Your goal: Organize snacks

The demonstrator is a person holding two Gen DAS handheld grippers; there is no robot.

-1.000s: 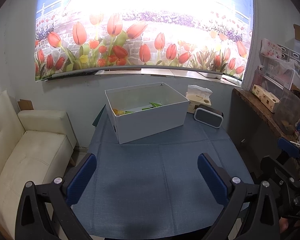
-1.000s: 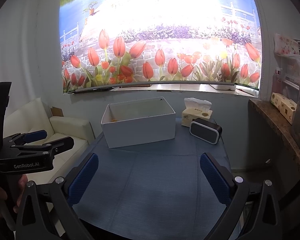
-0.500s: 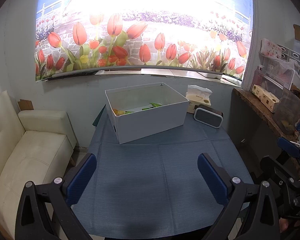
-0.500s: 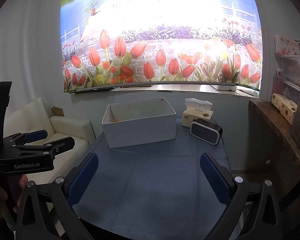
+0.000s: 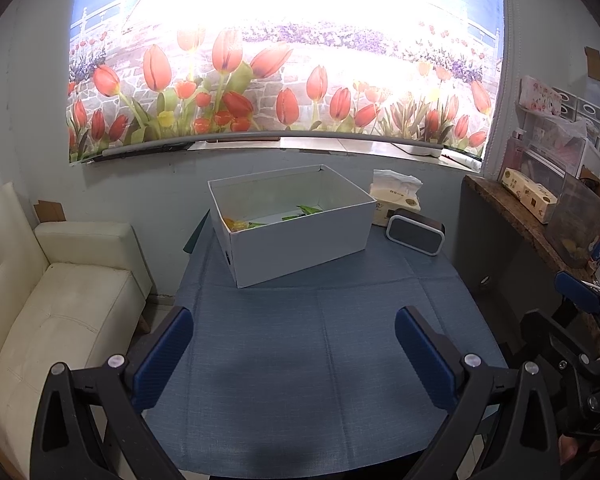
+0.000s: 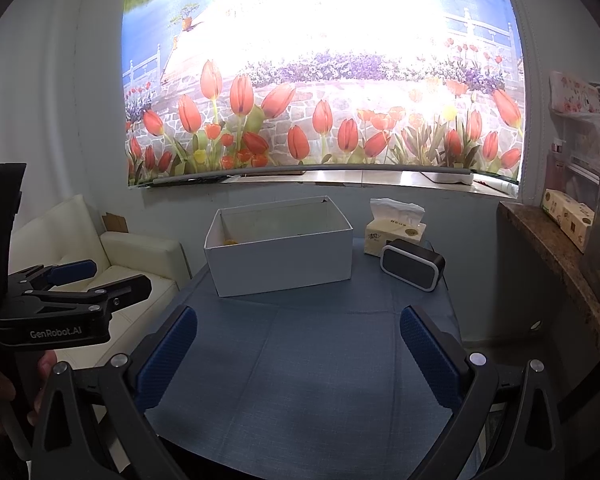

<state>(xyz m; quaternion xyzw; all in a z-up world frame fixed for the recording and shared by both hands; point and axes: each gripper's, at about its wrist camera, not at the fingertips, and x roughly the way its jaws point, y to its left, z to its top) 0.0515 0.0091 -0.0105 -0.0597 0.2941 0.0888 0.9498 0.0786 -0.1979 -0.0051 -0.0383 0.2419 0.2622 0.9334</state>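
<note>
**Blue-padded jaws wide apart, snacks in the white box**

Blue ribbed pads tip both tools. The left hand-held gripper (image 5: pixel 294 354) and the right hand-held gripper (image 6: pixel 298 354) hover over the near edge of the blue cloth-covered tabletop (image 5: pixel 300 340), jaws spread wide and empty. Farther back stands an open white cardboard box (image 5: pixel 296 236), with green and yellow snack packets (image 5: pixel 256 222) lying on its floor. Just right of it sit a black-and-grey speaker (image 5: pixel 415 237) and a cream tissue pack (image 5: pixel 394 200). A tulip-print blind (image 5: pixel 284 92) hangs behind.
</note>
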